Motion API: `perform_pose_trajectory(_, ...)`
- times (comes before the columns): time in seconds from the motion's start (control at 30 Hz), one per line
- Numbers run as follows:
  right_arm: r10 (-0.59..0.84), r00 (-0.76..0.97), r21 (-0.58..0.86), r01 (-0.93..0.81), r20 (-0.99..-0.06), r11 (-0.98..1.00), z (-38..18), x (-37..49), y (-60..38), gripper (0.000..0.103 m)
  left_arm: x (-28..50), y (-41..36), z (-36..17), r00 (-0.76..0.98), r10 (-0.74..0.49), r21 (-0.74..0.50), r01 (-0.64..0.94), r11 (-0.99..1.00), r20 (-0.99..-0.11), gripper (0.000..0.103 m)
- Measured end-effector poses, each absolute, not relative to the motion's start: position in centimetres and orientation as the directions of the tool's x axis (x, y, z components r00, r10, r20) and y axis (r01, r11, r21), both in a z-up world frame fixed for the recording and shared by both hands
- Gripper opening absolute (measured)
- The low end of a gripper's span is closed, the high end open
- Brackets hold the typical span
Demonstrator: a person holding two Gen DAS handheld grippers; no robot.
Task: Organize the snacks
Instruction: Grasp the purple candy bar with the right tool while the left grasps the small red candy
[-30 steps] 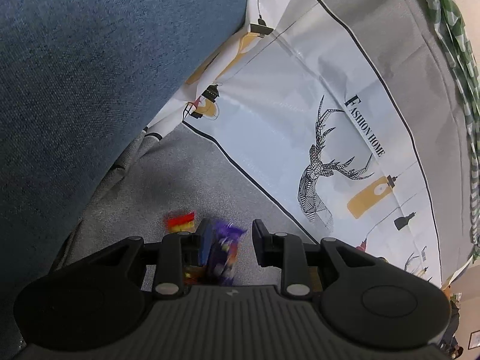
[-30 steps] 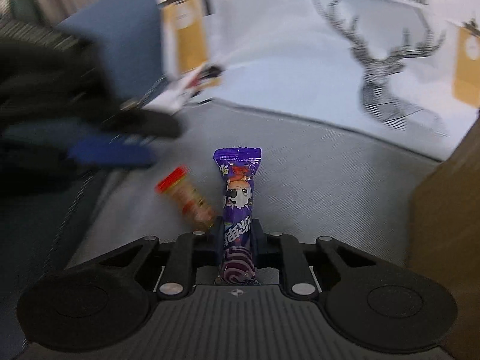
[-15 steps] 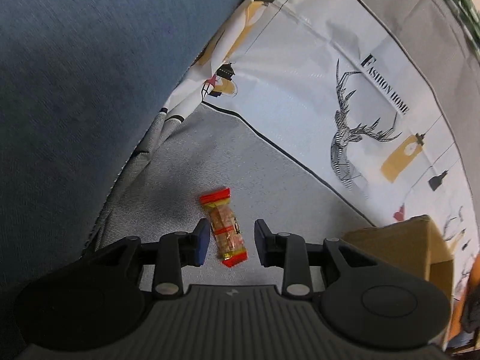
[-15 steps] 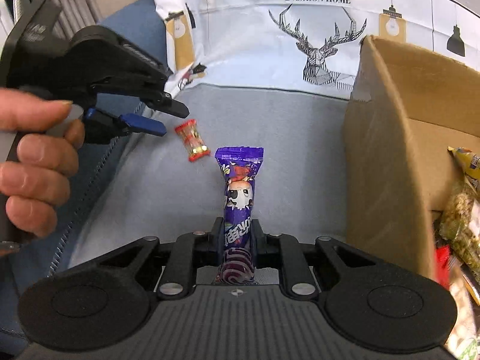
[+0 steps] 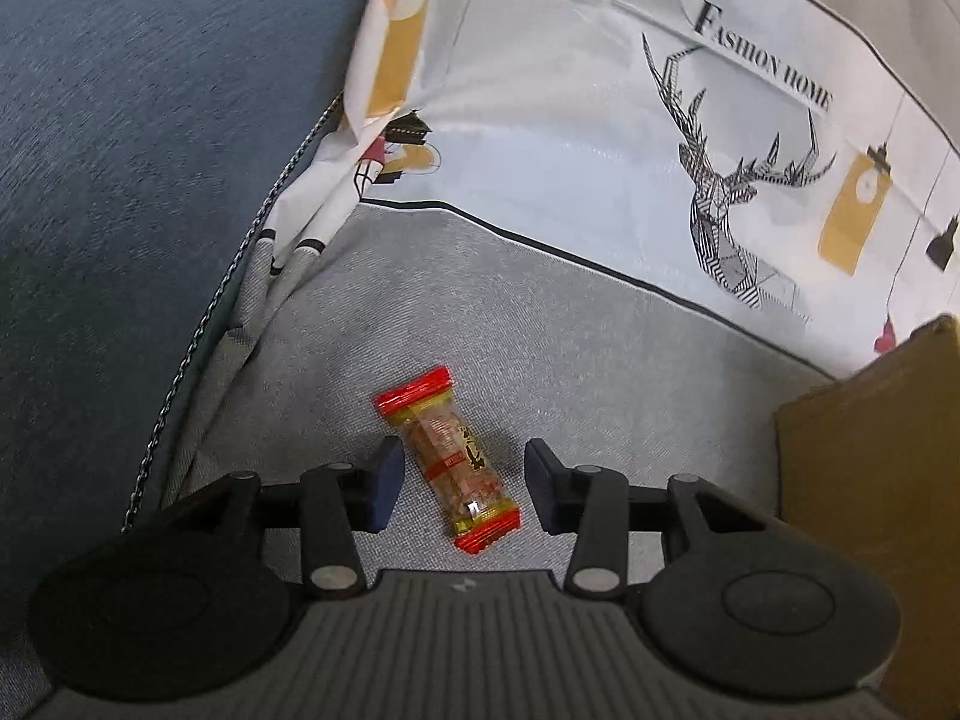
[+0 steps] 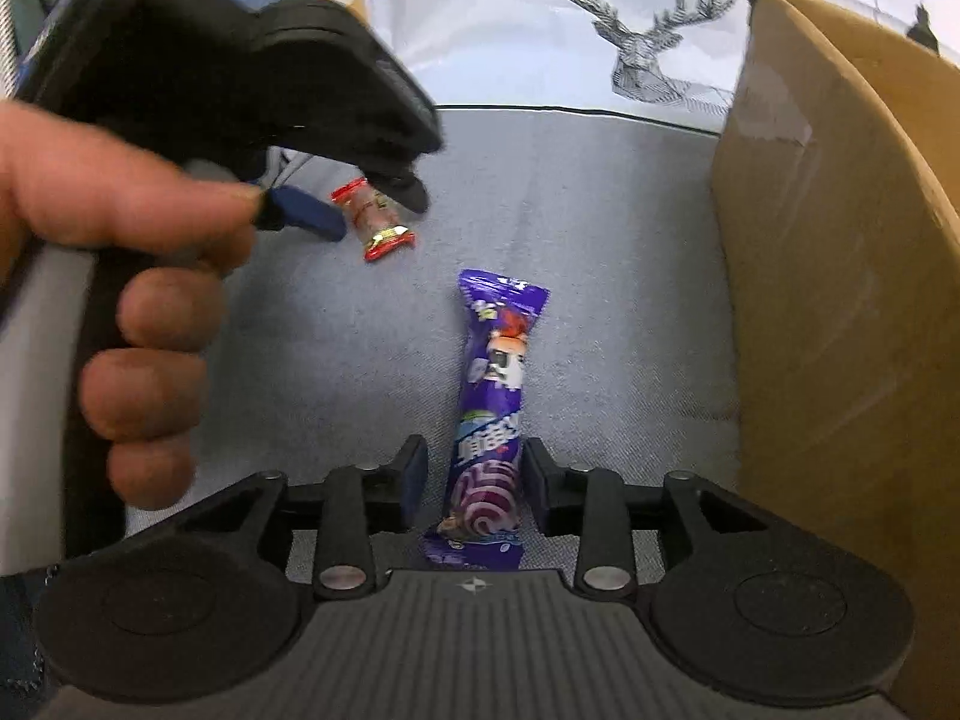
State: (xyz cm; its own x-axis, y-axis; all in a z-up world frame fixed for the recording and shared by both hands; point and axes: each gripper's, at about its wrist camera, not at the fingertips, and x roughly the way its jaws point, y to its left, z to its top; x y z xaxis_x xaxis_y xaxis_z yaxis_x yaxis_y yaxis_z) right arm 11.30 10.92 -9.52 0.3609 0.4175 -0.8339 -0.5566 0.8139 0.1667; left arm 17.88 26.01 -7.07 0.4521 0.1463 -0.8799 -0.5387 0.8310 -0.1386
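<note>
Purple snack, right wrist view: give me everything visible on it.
The purple snack is a long, slim glossy wrapper, likely plastic film, with crimped ends, a cartoon face, white characters and a swirl near its lower end. It lies lengthwise on the grey cloth, roughly along the fingers, its lower part between the open jaws of the right gripper. A gap shows beside the left finger; contact with the right finger is unclear. The cardboard box stands apart to its right.

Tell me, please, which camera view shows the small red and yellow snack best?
The left wrist view. There the red and yellow snack lies sharp and whole on the grey cloth, between the fingers of the open left claw. In the right wrist view the same snack is smaller, farther away, and partly hidden behind the left claw.
</note>
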Motion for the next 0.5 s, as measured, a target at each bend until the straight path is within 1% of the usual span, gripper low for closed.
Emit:
perform_pose_trajectory(0.03, 0.421, 0.359, 0.171, -0.557, -0.833, 0.813, -9.5, 11.3, 10.9, 0.038, 17.9, 25.8, -7.1, 0.447, 0.159, -0.120, -0.533, 0.838, -0.880, 0.042)
perform_pose_trajectory(0.1, 0.427, 0.358, 0.178, -0.556, -0.830, 0.812, -9.6, 11.5, 10.8, 0.038, 17.9, 25.8, -7.0, 0.432, 0.186, -0.081, -0.529, 0.845, -0.883, 0.020)
perform_pose_trajectory(0.13, 0.429, 0.358, 0.180, -0.555, -0.829, 0.812, -9.6, 11.6, 10.8, 0.037, 17.9, 25.9, -6.9, 0.431, 0.188, -0.081, -0.532, 0.843, -0.883, 0.020)
perform_pose_trajectory(0.2, 0.430, 0.363, 0.179, -0.555, -0.826, 0.813, -9.5, 11.5, 10.8, 0.024, 17.5, 26.4, -6.5, 0.445, 0.174, -0.113, -0.547, 0.829, -0.878, 0.018)
perform_pose_trajectory(0.3, 0.448, 0.360, 0.216, -0.530, -0.818, 0.820, -9.2, 11.5, 10.1, 0.024, 17.1, 26.5, -5.2, 0.473, 0.152, -0.149, -0.540, 0.829, -0.868, 0.018)
perform_pose_trajectory(0.4, 0.454, 0.374, 0.217, -0.528, -0.808, 0.821, -8.7, 11.5, 10.0, 0.024, 16.8, 26.6, -4.9, 0.486, 0.062, -0.230, -0.517, 0.824, -0.872, 0.018)
perform_pose_trajectory(0.5, 0.451, 0.362, 0.228, -0.516, -0.816, 0.826, -8.8, 11.6, 9.9, 0.024, 16.6, 27.1, -6.1, 0.455, -0.040, -0.297, -0.510, 0.807, -0.890, 0.019)
